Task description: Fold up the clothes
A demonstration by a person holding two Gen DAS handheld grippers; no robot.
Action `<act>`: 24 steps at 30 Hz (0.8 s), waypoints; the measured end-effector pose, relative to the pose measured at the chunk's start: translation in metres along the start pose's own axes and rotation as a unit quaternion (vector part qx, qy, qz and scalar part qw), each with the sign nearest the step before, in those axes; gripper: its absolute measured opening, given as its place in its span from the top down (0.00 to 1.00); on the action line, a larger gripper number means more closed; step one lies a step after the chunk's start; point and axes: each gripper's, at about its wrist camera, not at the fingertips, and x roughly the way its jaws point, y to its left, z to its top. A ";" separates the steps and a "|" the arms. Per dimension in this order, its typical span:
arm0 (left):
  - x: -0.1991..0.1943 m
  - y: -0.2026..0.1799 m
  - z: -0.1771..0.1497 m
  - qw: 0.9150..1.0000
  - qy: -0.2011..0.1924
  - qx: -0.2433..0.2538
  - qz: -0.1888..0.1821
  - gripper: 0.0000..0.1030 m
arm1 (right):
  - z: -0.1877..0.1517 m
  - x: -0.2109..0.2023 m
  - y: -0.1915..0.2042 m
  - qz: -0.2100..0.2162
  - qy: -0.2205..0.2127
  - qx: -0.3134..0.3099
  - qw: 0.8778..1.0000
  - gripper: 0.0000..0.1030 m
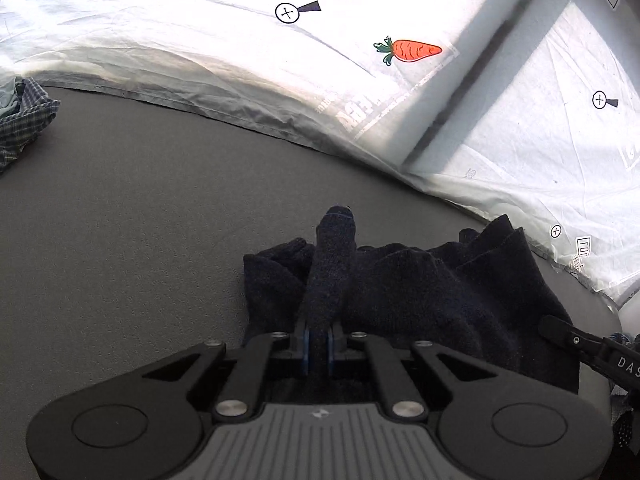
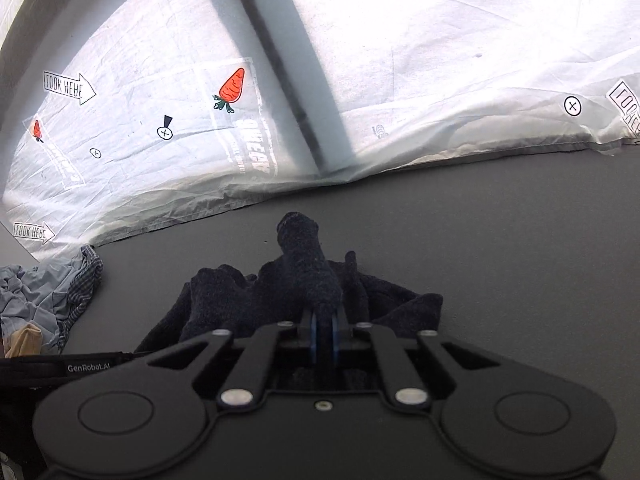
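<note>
A dark navy knitted garment [image 1: 420, 292] lies bunched on the grey table surface [image 1: 140, 220]. My left gripper [image 1: 319, 340] is shut on a fold of it, and the pinched fabric stands up in a ridge past the blue pads. In the right wrist view the same navy garment [image 2: 224, 300] spreads below and to both sides, and my right gripper [image 2: 325, 332] is shut on another raised fold of it. The fingertips of both grippers are hidden under the cloth. The other gripper's black body [image 1: 592, 352] shows at the right edge of the left wrist view.
A white sheet printed with carrots, arrows and cross marks [image 1: 360, 60] hangs behind the table [image 2: 460, 216]. A pile of checked and pale blue clothes [image 2: 44, 296] lies at the left, also seen as a checked cloth [image 1: 24, 124]. A dark strap [image 2: 60, 366] crosses the lower left.
</note>
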 end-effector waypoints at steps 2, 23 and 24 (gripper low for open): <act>0.000 0.010 0.000 1.000 0.010 -0.024 -0.017 0.91 | -0.002 -0.011 -0.007 -0.007 -0.013 0.007 1.000 0.93; 0.040 0.026 -0.009 0.996 0.074 0.040 0.004 0.23 | -0.024 0.043 -0.043 -0.016 0.067 0.085 0.994 0.42; 0.041 0.025 -0.008 0.996 0.074 0.047 0.002 0.21 | -0.023 0.047 -0.043 -0.012 0.065 0.086 0.994 0.41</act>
